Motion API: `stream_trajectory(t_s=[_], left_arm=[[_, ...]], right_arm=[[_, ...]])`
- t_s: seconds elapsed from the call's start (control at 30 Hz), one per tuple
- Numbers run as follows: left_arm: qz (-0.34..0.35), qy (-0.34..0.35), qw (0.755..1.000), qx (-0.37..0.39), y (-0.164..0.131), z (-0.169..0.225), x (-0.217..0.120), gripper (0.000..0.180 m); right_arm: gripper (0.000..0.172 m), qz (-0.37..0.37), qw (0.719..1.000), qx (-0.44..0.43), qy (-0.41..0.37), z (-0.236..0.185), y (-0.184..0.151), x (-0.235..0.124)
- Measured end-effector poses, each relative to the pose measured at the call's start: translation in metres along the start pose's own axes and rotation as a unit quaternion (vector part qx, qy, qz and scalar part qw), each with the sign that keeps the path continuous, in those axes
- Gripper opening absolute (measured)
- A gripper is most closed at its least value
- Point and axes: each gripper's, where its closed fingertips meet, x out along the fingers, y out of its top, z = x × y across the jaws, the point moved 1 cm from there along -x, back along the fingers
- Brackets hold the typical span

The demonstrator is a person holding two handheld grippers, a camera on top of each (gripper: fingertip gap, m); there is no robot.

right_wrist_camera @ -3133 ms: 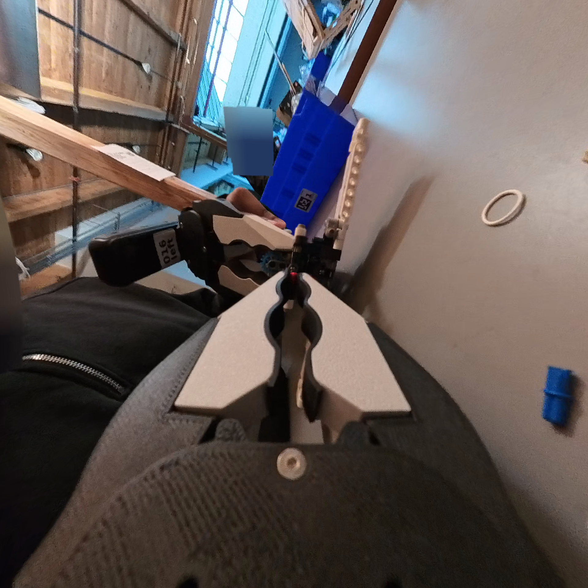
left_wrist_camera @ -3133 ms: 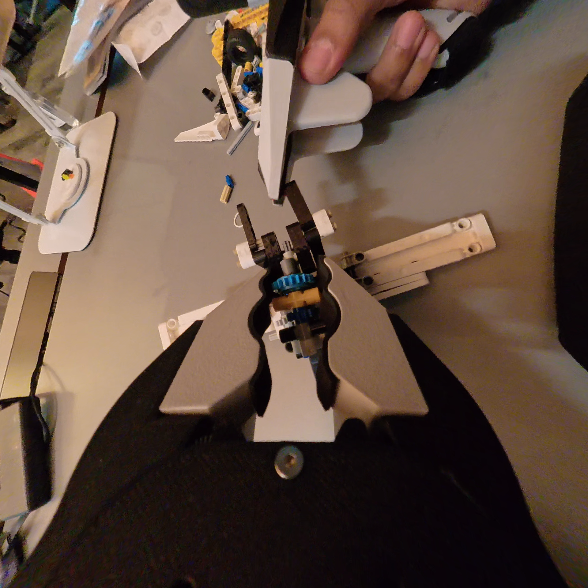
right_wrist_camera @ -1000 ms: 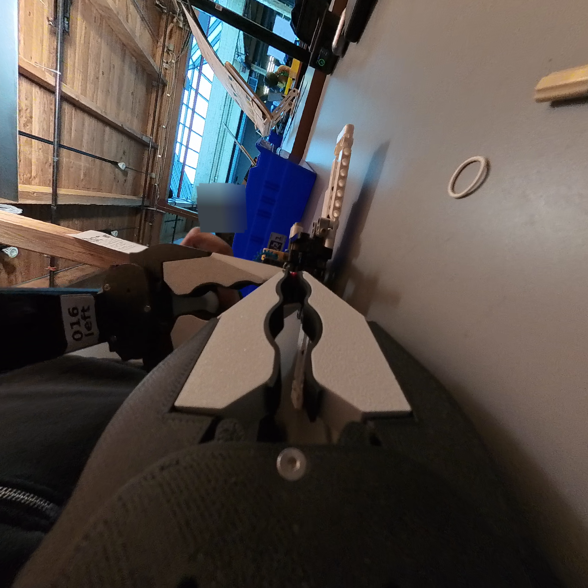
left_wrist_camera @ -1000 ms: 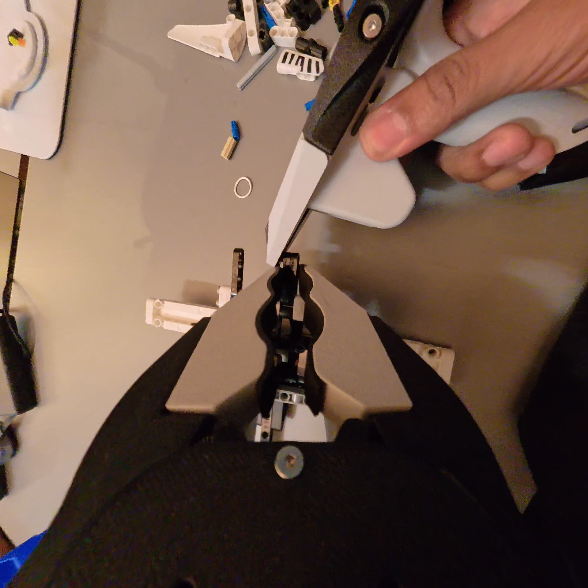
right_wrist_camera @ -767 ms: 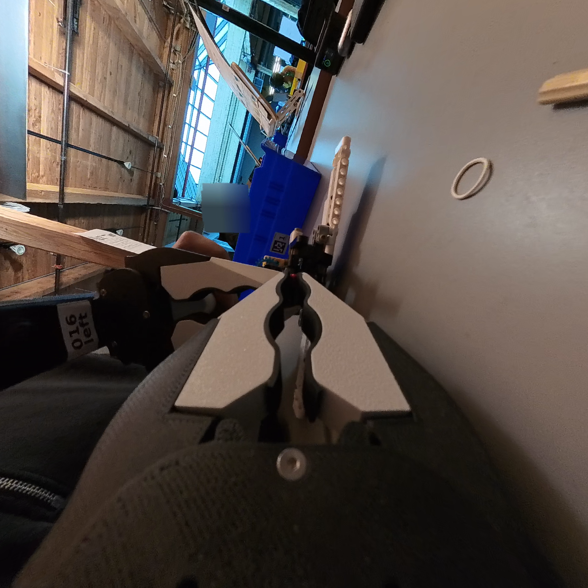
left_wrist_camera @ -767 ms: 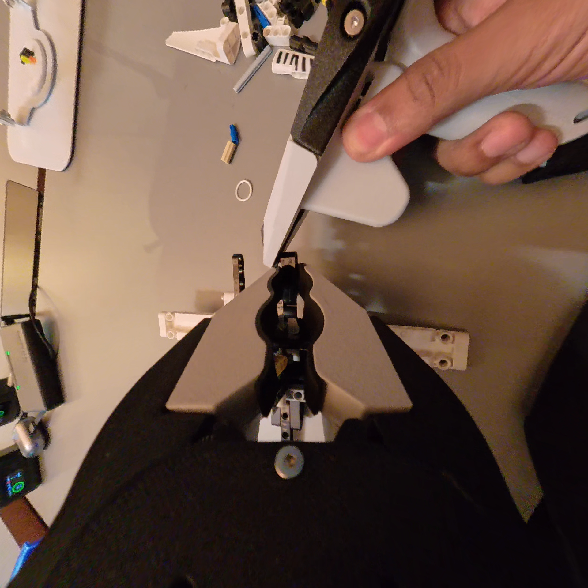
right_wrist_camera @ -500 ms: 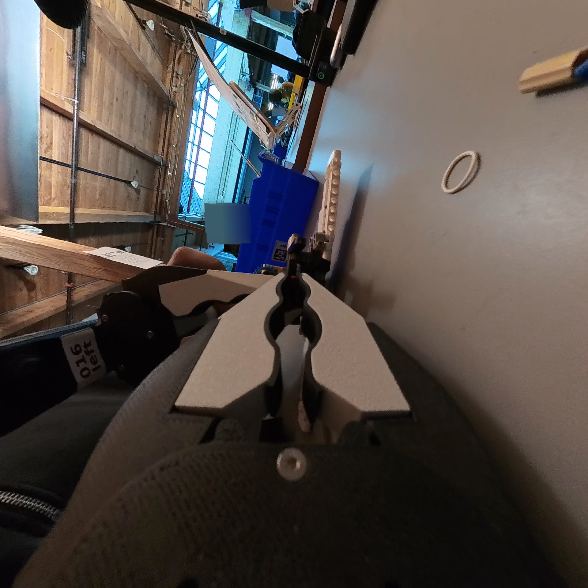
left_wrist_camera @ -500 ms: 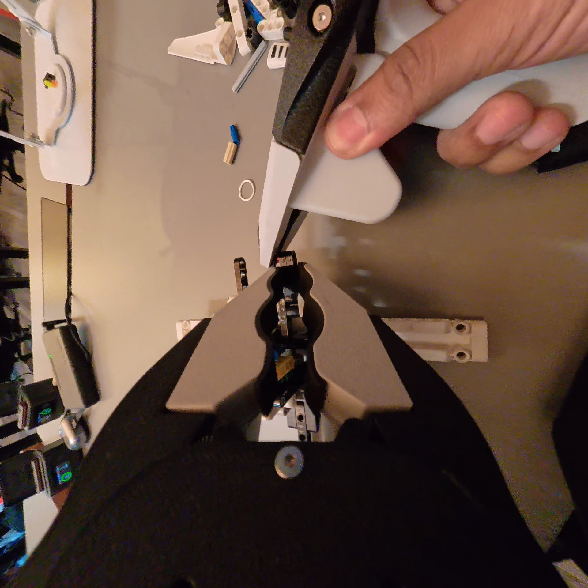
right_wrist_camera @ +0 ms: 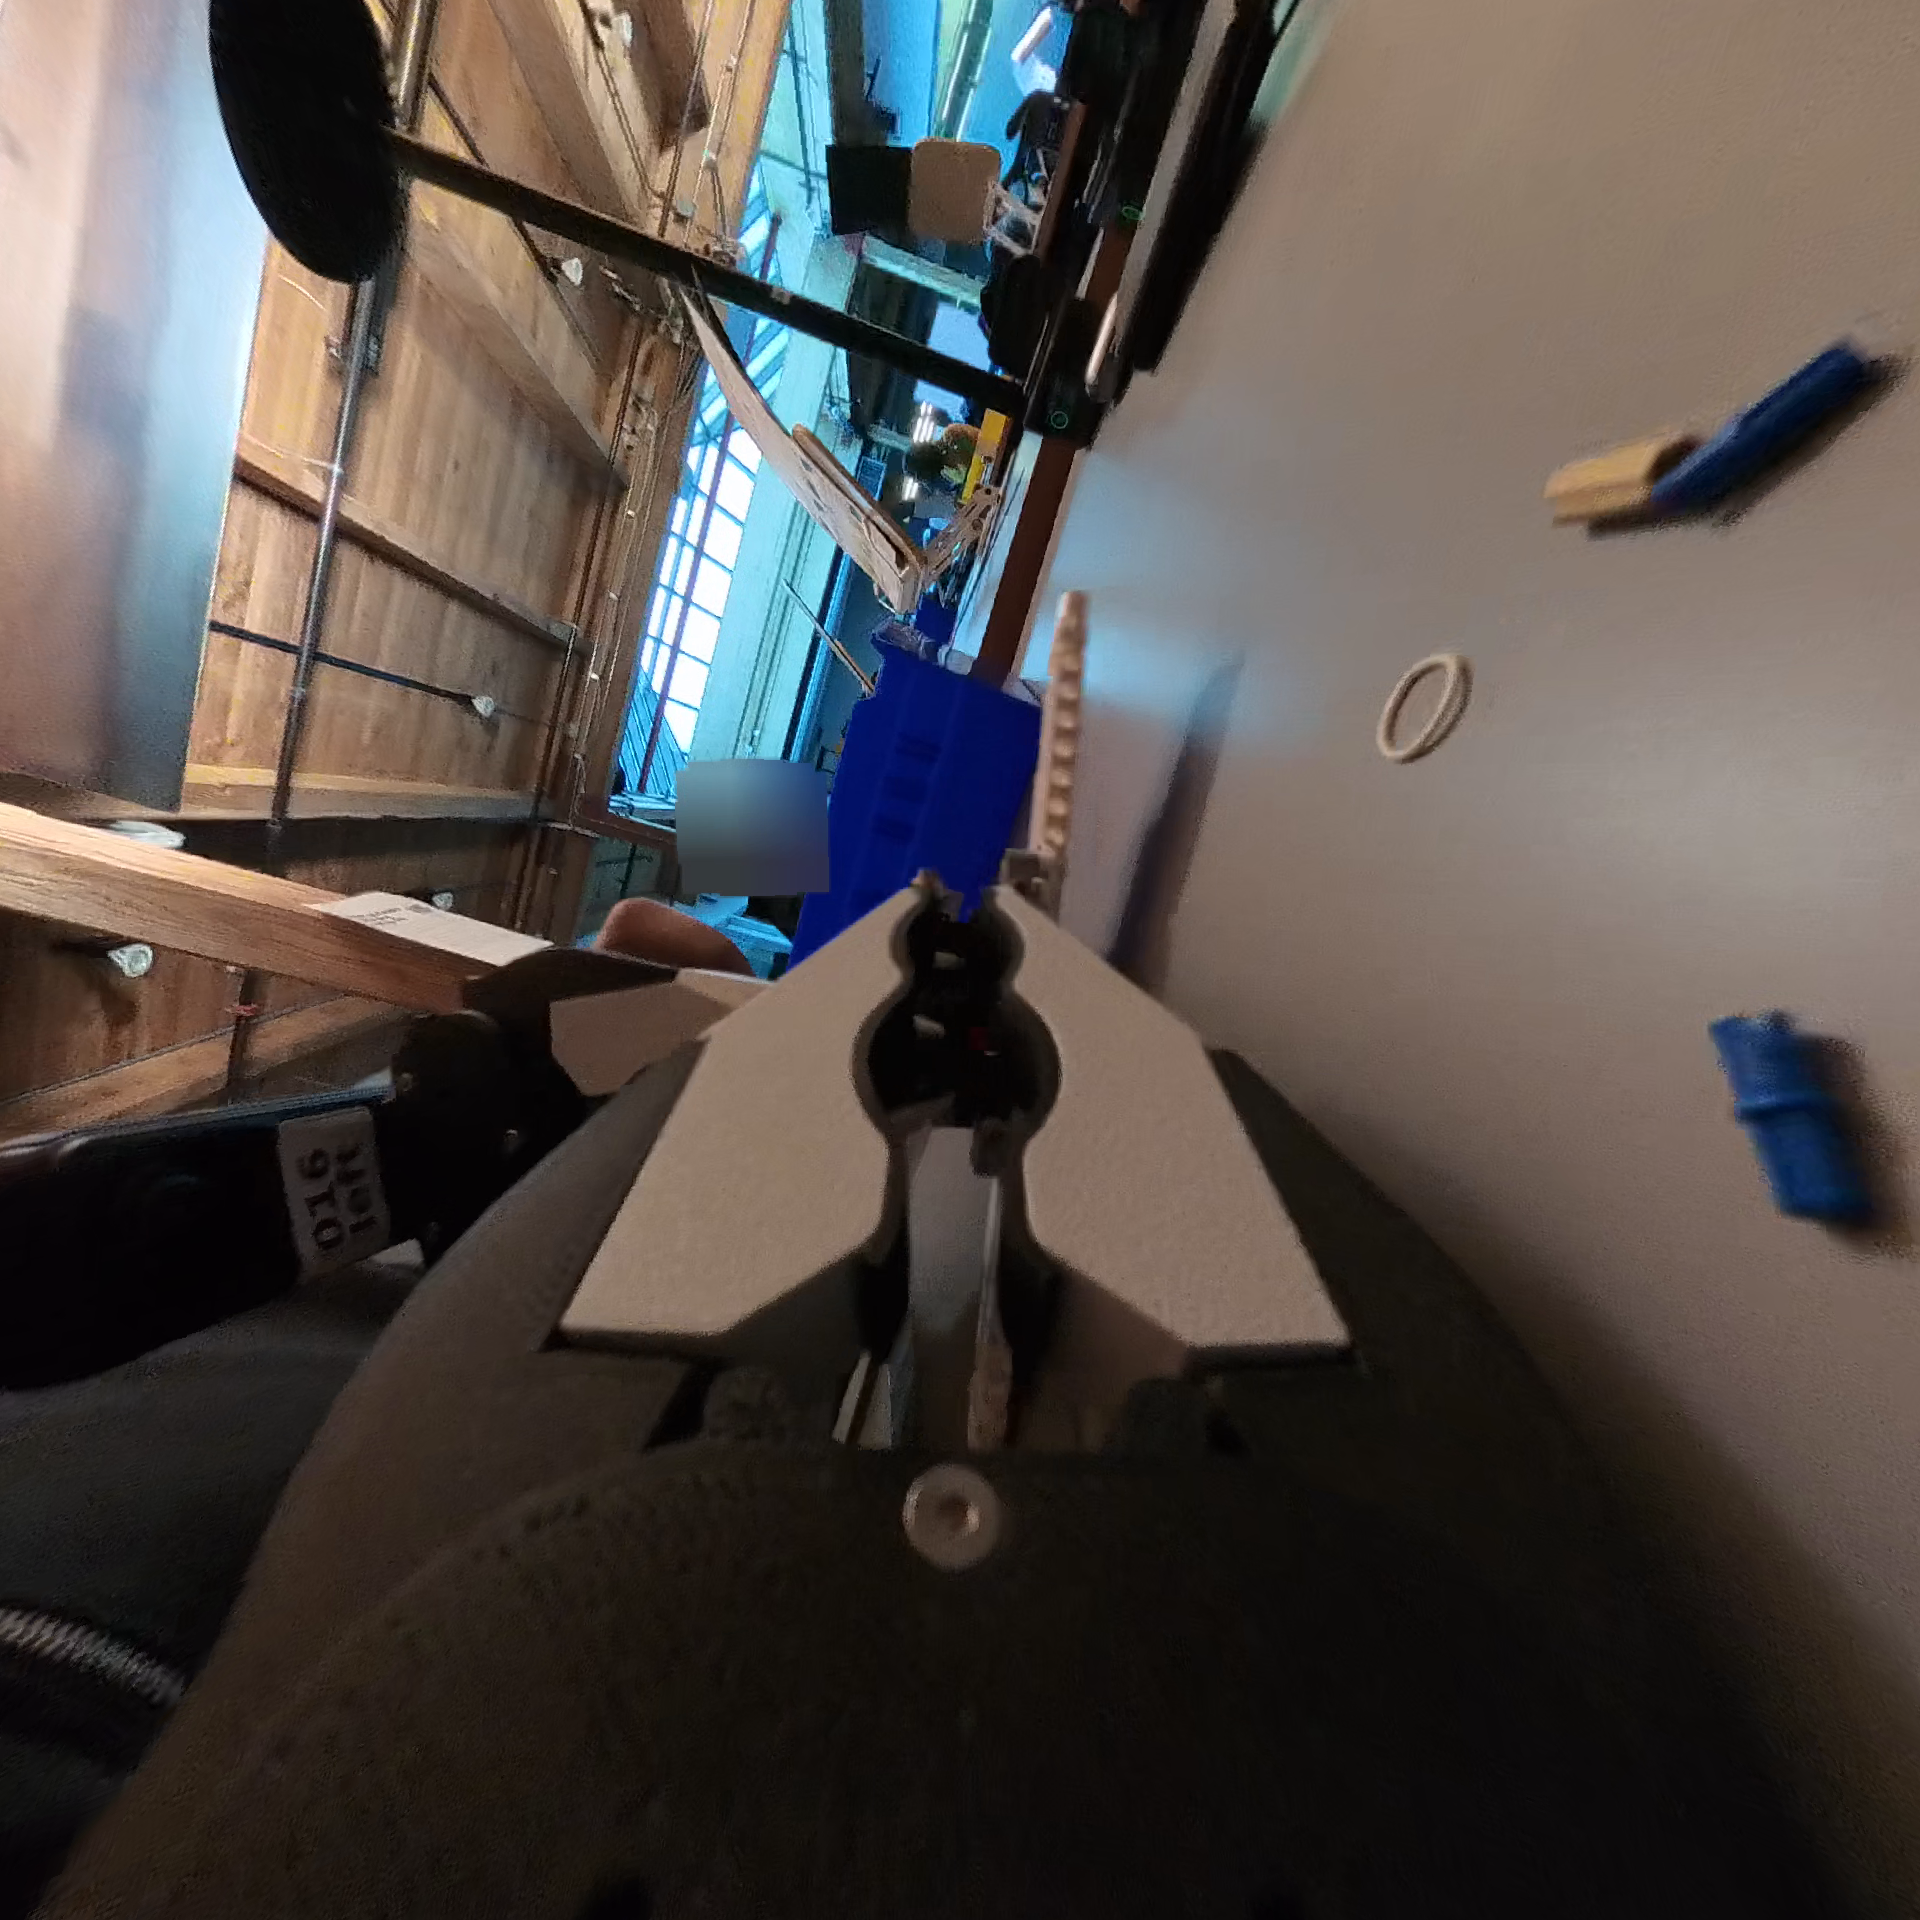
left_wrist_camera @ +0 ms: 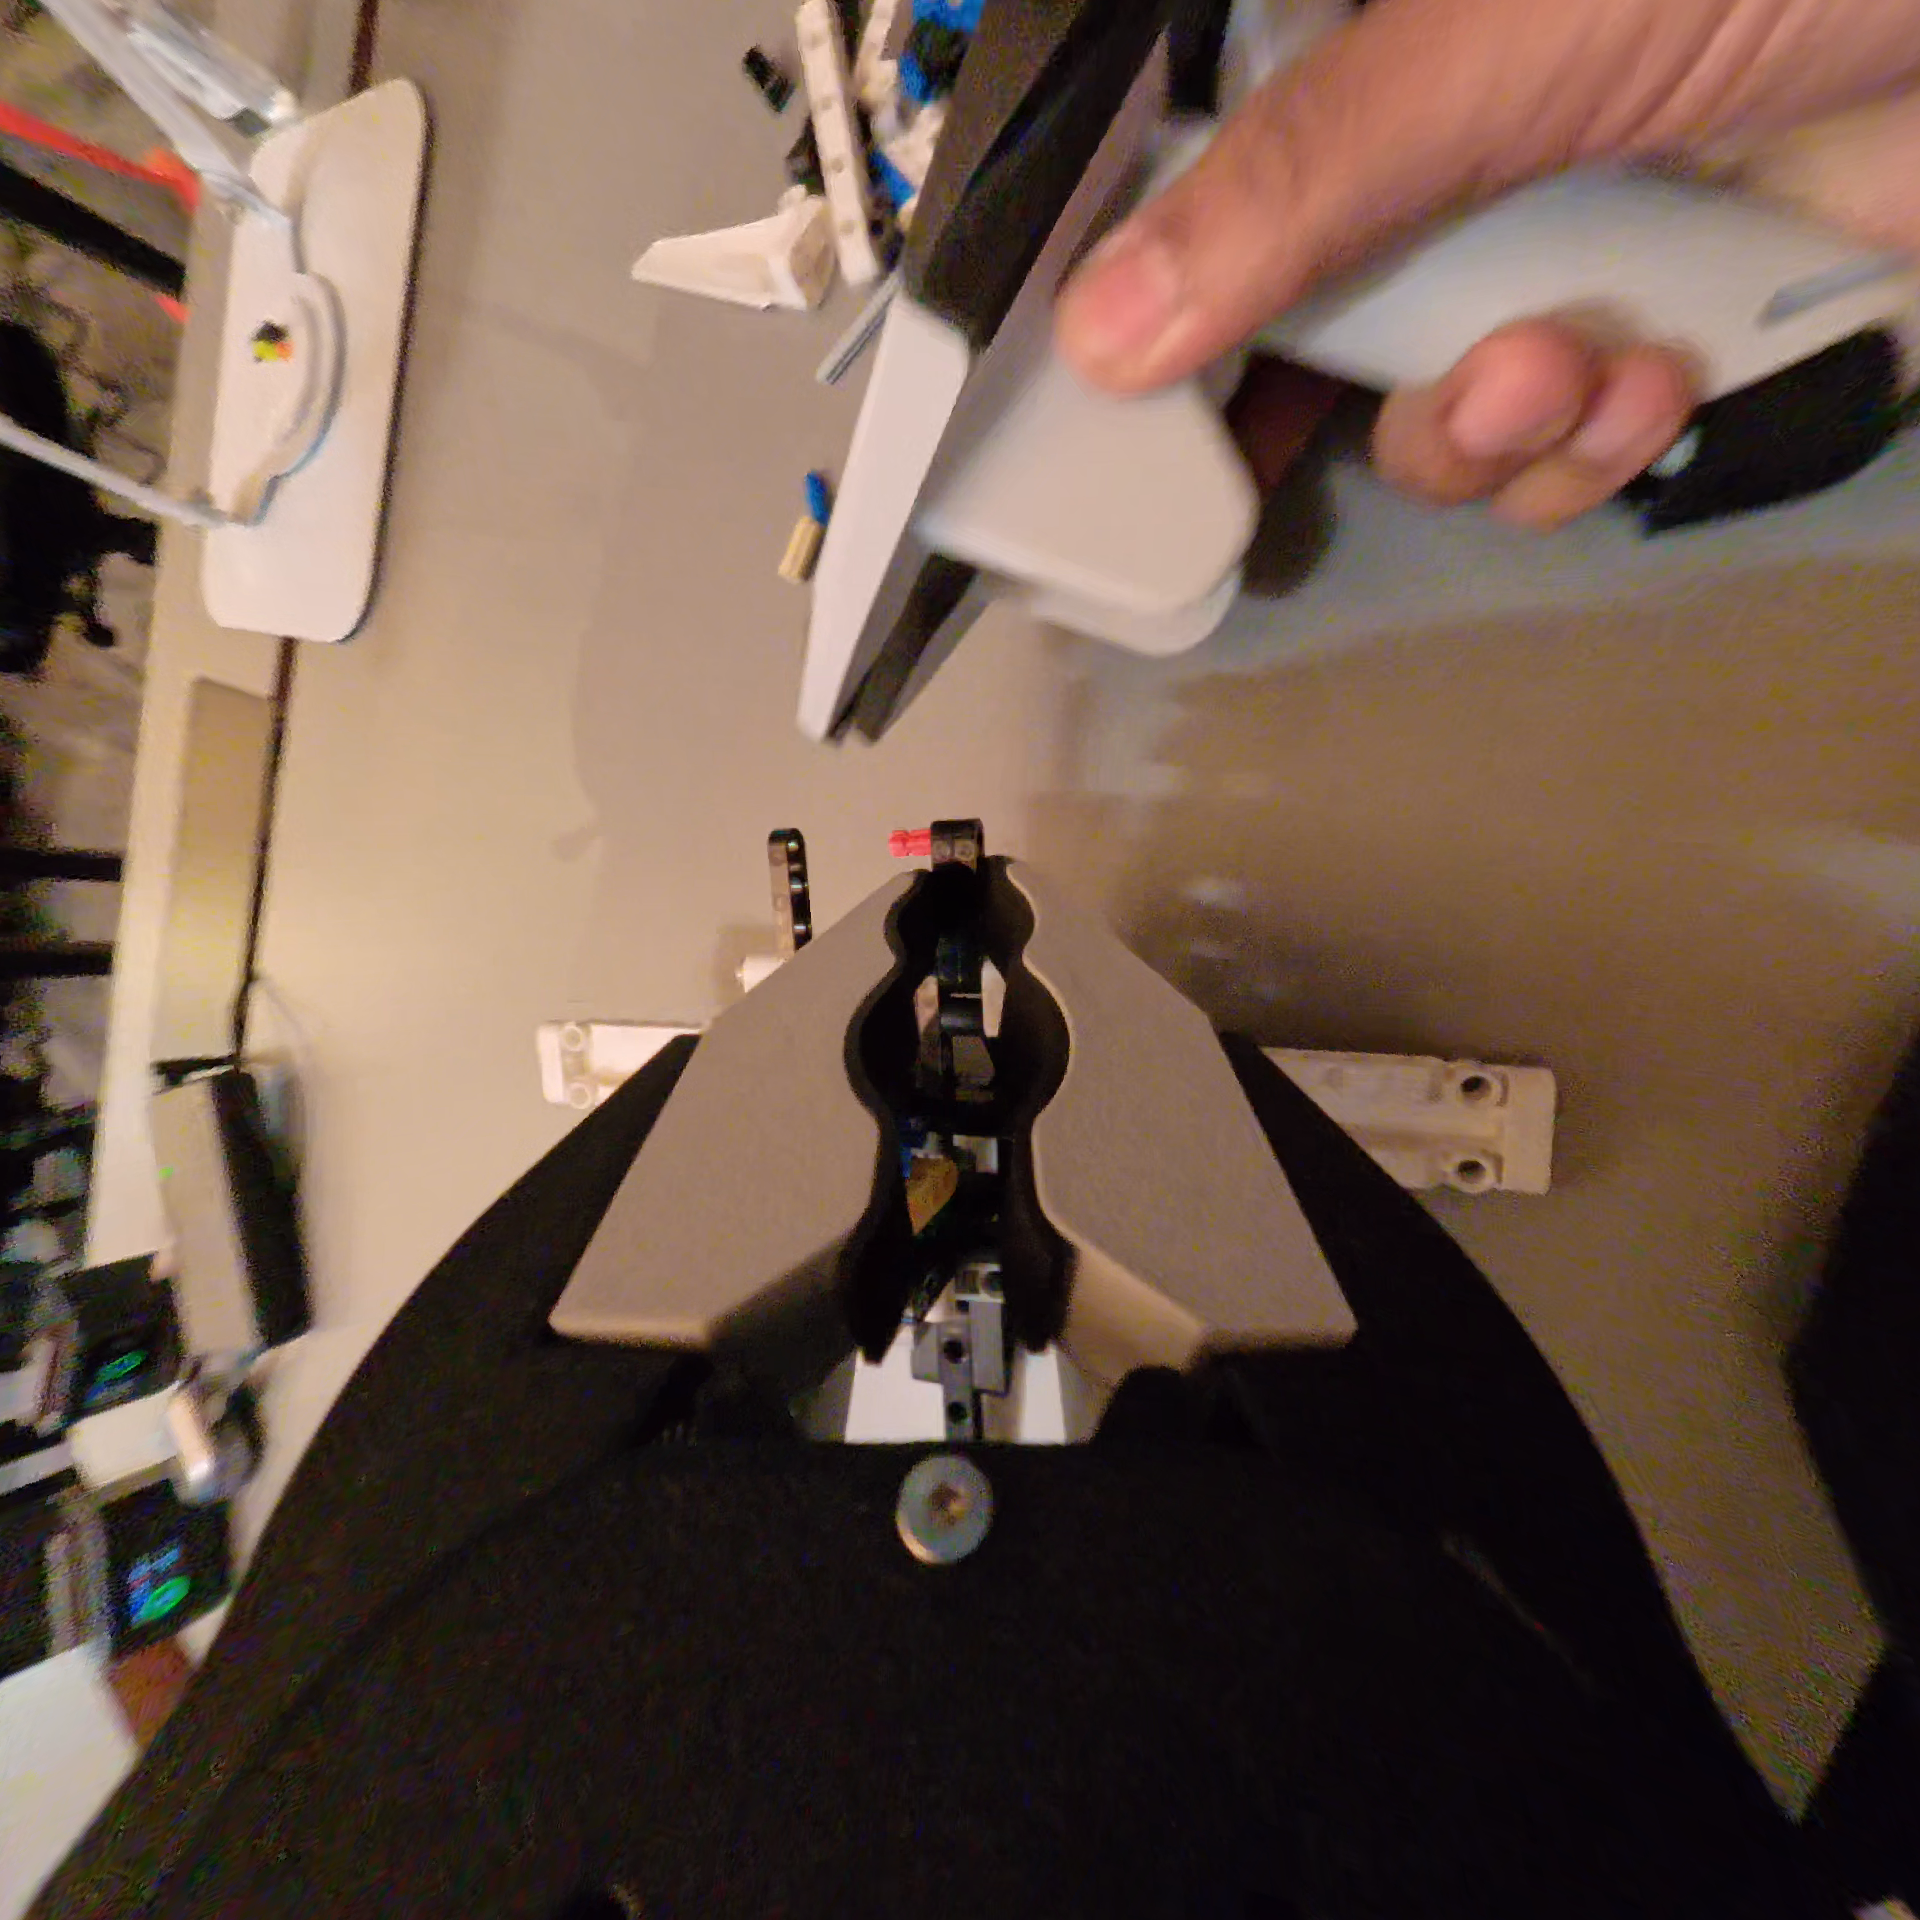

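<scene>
Left wrist view shows my left tool (left_wrist_camera: 956, 883) closed on a small black brick assembly (left_wrist_camera: 956, 1029). Both fingers press its sides, and its end with a red pin (left_wrist_camera: 906, 842) sticks out past the tips. It is held above the counter (left_wrist_camera: 468, 727), over a long white beam (left_wrist_camera: 1434, 1122), with a short black beam (left_wrist_camera: 790, 883) just to the left.

My right tool (left_wrist_camera: 842, 727), gripped by a hand (left_wrist_camera: 1403, 260), hangs on the far side, near the red pin but apart from it. Its fingers stand only a narrow slit apart, and I see nothing between them. A tan and blue pin (left_wrist_camera: 805, 530) and a pile of loose parts (left_wrist_camera: 862, 156) lie farther away.
</scene>
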Motion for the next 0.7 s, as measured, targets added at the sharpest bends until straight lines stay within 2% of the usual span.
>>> stream_trajectory(t_s=[0.07, 0.17, 0.27, 0.47, 0.6, 0.7], left_arm=[[-0.007, 0.009, 1.0, 0.004, -0.005, -0.003, 0.0, 0.007], [0.004, -0.012, 1.0, 0.011, -0.005, 0.003, 0.0, 0.008], [0.005, -0.012, 1.0, 0.027, -0.004, 0.006, 0.001, 0.007], [0.015, -0.018, 0.999, 0.04, -0.001, 0.011, 0.0, 0.007], [0.024, -0.02, 0.999, 0.038, 0.0, 0.013, -0.001, 0.007], [0.015, 0.009, 0.996, 0.09, 0.0, 0.012, 0.001, 0.008]], right_arm=[[0.021, -0.015, 1.0, -0.017, -0.017, 0.002, -0.001, -0.006], [0.031, -0.058, 0.998, -0.016, -0.008, -0.004, -0.014, -0.007], [0.026, -0.1, 0.995, -0.008, 0.01, -0.007, -0.027, -0.002], [0.004, -0.132, 0.991, 0.0, 0.03, -0.01, -0.036, 0.002], [0.002, -0.147, 0.989, -0.012, 0.029, -0.01, -0.038, -0.001], [0.001, -0.137, 0.99, -0.006, 0.033, -0.01, -0.035, -0.001]])
